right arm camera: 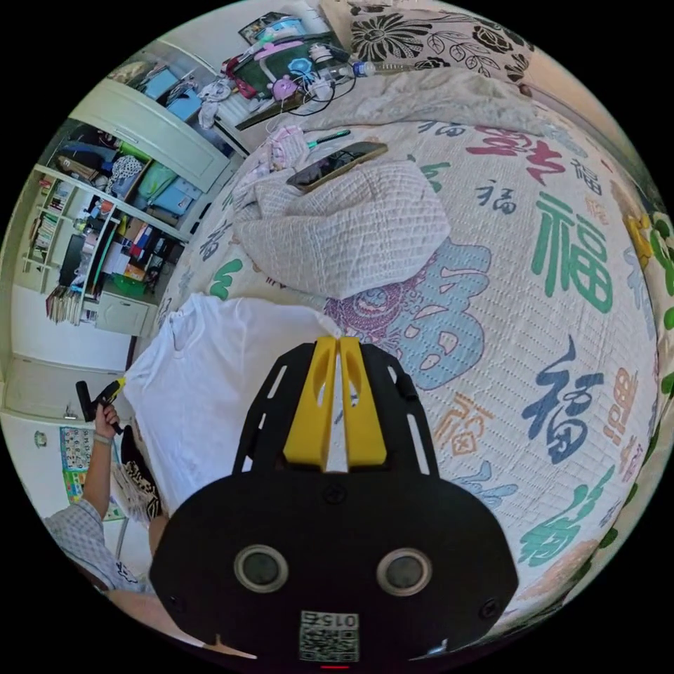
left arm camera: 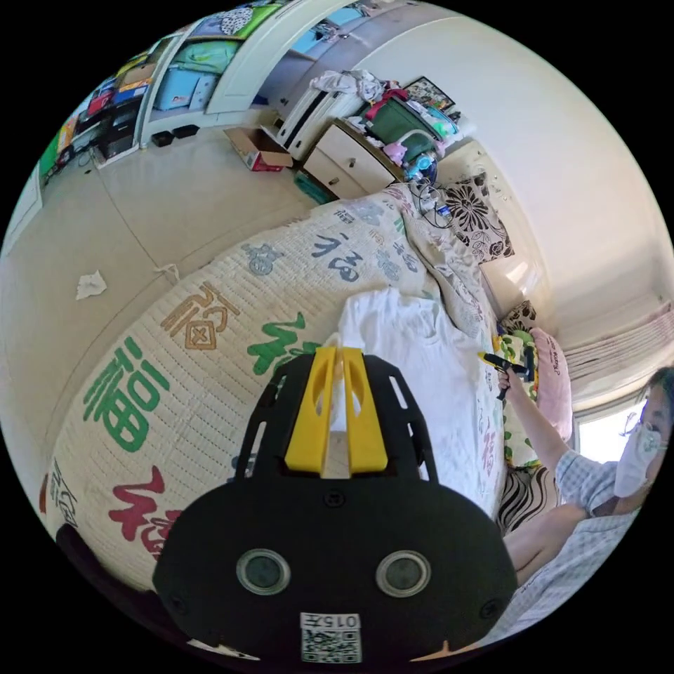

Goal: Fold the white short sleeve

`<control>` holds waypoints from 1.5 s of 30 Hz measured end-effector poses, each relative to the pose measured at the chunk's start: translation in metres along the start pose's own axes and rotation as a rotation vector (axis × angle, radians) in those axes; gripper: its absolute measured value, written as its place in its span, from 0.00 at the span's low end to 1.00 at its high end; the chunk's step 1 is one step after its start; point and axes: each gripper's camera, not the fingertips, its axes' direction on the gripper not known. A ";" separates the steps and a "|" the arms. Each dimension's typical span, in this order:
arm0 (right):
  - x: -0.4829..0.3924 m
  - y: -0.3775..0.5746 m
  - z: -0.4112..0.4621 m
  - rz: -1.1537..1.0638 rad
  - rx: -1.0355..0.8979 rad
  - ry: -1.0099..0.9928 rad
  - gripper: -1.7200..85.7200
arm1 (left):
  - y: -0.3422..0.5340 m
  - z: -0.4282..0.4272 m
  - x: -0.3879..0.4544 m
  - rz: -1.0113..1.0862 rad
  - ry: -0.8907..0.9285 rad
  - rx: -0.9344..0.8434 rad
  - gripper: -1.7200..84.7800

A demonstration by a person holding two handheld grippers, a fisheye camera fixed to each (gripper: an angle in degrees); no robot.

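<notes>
The white short-sleeve shirt lies spread over the patterned quilt, stretched between the two grippers. My left gripper has its yellow jaws shut on one edge of the shirt, with white cloth showing between them. In the left gripper view, the right gripper sits at the shirt's far edge in a person's hand. In the right gripper view, my right gripper is shut on the edge of the shirt. The left gripper is at the opposite corner there.
A folded quilted blanket with a phone on it lies on the bed beyond the shirt. Pillows line the wall side. A cluttered dresser, a cardboard box and shelves stand past the bed.
</notes>
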 end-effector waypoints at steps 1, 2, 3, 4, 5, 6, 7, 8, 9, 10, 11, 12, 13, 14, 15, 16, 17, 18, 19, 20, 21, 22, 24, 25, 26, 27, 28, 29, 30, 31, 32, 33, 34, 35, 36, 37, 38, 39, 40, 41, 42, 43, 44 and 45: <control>0.000 -0.002 0.000 -0.006 -0.014 0.017 0.02 | -0.002 -0.003 -0.002 0.006 -0.012 0.011 0.02; -0.001 -0.005 0.002 -0.013 -0.025 0.028 0.02 | -0.006 -0.009 -0.008 -0.017 -0.032 0.028 0.02; -0.004 -0.006 0.002 -0.022 -0.013 0.019 0.02 | -0.009 -0.010 -0.016 -0.042 -0.031 0.029 0.02; -0.005 -0.007 0.002 -0.030 -0.006 0.020 0.02 | -0.010 -0.008 -0.020 -0.052 -0.030 0.015 0.02; -0.009 -0.008 0.002 -0.044 0.007 0.061 0.02 | -0.012 -0.003 -0.025 -0.073 -0.077 -0.028 0.02; -0.011 -0.010 0.003 -0.045 -0.004 0.102 0.02 | -0.013 0.001 -0.025 -0.067 -0.173 -0.044 0.02; -0.010 -0.012 0.003 -0.038 -0.008 0.116 0.02 | -0.013 0.001 -0.024 -0.059 -0.220 -0.038 0.02; -0.008 -0.014 0.002 -0.020 -0.004 0.114 0.02 | -0.013 -0.003 -0.021 -0.041 -0.287 0.006 0.02; -0.004 -0.016 0.001 0.005 -0.002 0.091 0.02 | -0.014 -0.008 -0.018 -0.043 -0.333 0.065 0.02; -0.003 -0.017 0.000 0.013 0.001 0.083 0.02 | -0.015 -0.010 -0.017 -0.036 -0.351 0.088 0.02; -0.002 -0.019 0.001 0.011 -0.005 0.076 0.03 | -0.019 -0.008 -0.014 -0.006 -0.366 0.094 0.02; -0.002 -0.021 0.005 -0.004 -0.039 0.078 0.04 | -0.024 -0.001 -0.014 0.013 -0.379 0.051 0.02; -0.001 -0.022 0.009 -0.009 -0.068 0.080 0.04 | -0.026 0.004 -0.014 0.016 -0.394 0.024 0.02; 0.000 -0.021 0.010 -0.008 -0.071 0.090 0.06 | -0.027 0.011 -0.013 0.029 -0.426 -0.024 0.03; 0.002 -0.018 0.005 0.006 -0.037 0.080 0.08 | -0.025 0.016 -0.013 0.039 -0.443 -0.055 0.04; 0.005 -0.016 0.003 0.018 -0.021 0.075 0.09 | -0.023 0.017 -0.013 0.040 -0.446 -0.063 0.06; 0.011 -0.011 -0.003 0.045 0.000 0.062 0.11 | -0.019 0.015 -0.015 0.031 -0.448 -0.068 0.08; 0.018 -0.004 -0.008 0.073 0.010 0.033 0.11 | -0.012 0.009 -0.017 0.012 -0.444 -0.066 0.10; 0.021 0.001 -0.011 0.079 0.013 0.004 0.11 | -0.008 0.006 -0.018 0.002 -0.437 -0.062 0.11; 0.024 0.010 -0.016 0.058 0.023 -0.082 0.10 | 0.003 -0.003 -0.020 -0.019 -0.410 -0.043 0.12; 0.024 0.019 -0.018 0.013 0.024 -0.162 0.10 | 0.016 -0.013 -0.019 -0.035 -0.354 -0.007 0.13; 0.023 0.023 -0.018 -0.009 0.016 -0.184 0.10 | 0.022 -0.016 -0.019 -0.039 -0.315 0.009 0.13; 0.014 0.028 -0.005 -0.063 -0.054 -0.159 0.10 | 0.043 -0.013 -0.017 -0.051 -0.199 -0.001 0.14; 0.012 0.027 0.000 -0.068 -0.069 -0.148 0.11 | 0.046 -0.008 -0.016 -0.053 -0.185 -0.017 0.14; 0.008 0.026 0.006 -0.064 -0.074 -0.121 0.10 | 0.051 0.005 -0.016 -0.051 -0.159 -0.055 0.13; 0.004 0.024 0.008 -0.062 -0.068 -0.077 0.09 | 0.052 0.020 -0.017 -0.058 -0.133 -0.108 0.13; 0.003 0.024 0.009 -0.065 -0.066 -0.059 0.09 | 0.053 0.028 -0.017 -0.063 -0.117 -0.133 0.13; 0.000 0.024 0.009 -0.070 -0.065 -0.061 0.09 | 0.054 0.037 -0.016 -0.072 -0.130 -0.138 0.11; -0.005 0.025 0.006 -0.120 -0.053 -0.114 0.09 | 0.055 0.038 -0.012 -0.055 -0.163 -0.117 0.09; -0.008 0.026 0.005 -0.150 -0.051 -0.153 0.09 | 0.056 0.038 -0.011 -0.041 -0.154 -0.109 0.07; -0.012 0.026 0.005 -0.176 -0.049 -0.189 0.09 | 0.057 0.039 -0.012 -0.042 -0.113 -0.105 0.04; -0.016 0.026 0.008 -0.191 -0.065 -0.185 0.09 | 0.058 0.040 -0.014 -0.065 -0.101 -0.103 0.03; -0.018 0.025 0.011 -0.201 -0.084 -0.179 0.08 | 0.059 0.039 -0.015 -0.071 -0.103 -0.100 0.03; -0.021 0.023 0.018 -0.209 -0.133 -0.170 0.06 | 0.060 0.040 -0.015 -0.078 -0.118 -0.101 0.02; -0.022 0.023 0.023 -0.207 -0.169 -0.182 0.02 | 0.060 0.043 -0.014 -0.078 -0.140 -0.112 0.02; -0.022 0.024 0.024 -0.215 -0.174 -0.199 0.02 | 0.061 0.045 -0.014 -0.074 -0.143 -0.121 0.02; -0.021 0.025 0.022 -0.214 -0.163 -0.196 0.01 | 0.061 0.049 -0.011 -0.058 -0.154 -0.135 0.01; -0.017 0.027 0.019 -0.207 -0.157 -0.183 0.01 | 0.061 0.053 -0.008 -0.046 -0.174 -0.142 0.01; -0.014 0.027 0.017 -0.198 -0.159 -0.174 0.01 | 0.061 0.055 -0.006 -0.041 -0.180 -0.144 0.01; -0.007 0.028 0.013 -0.171 -0.175 -0.146 0.01 | 0.061 0.059 -0.002 -0.029 -0.185 -0.150 0.01; 0.000 0.028 0.010 -0.151 -0.192 -0.111 0.01 | 0.062 0.064 0.002 -0.017 -0.194 -0.162 0.02; 0.003 0.028 0.008 -0.145 -0.198 -0.097 0.01 | 0.062 0.066 0.004 -0.011 -0.198 -0.167 0.02; 0.008 0.028 0.006 -0.137 -0.220 -0.076 0.01 | 0.064 0.071 0.007 0.000 -0.206 -0.174 0.02; 0.009 0.029 0.007 -0.133 -0.243 -0.068 0.01 | 0.065 0.077 0.011 0.006 -0.210 -0.177 0.02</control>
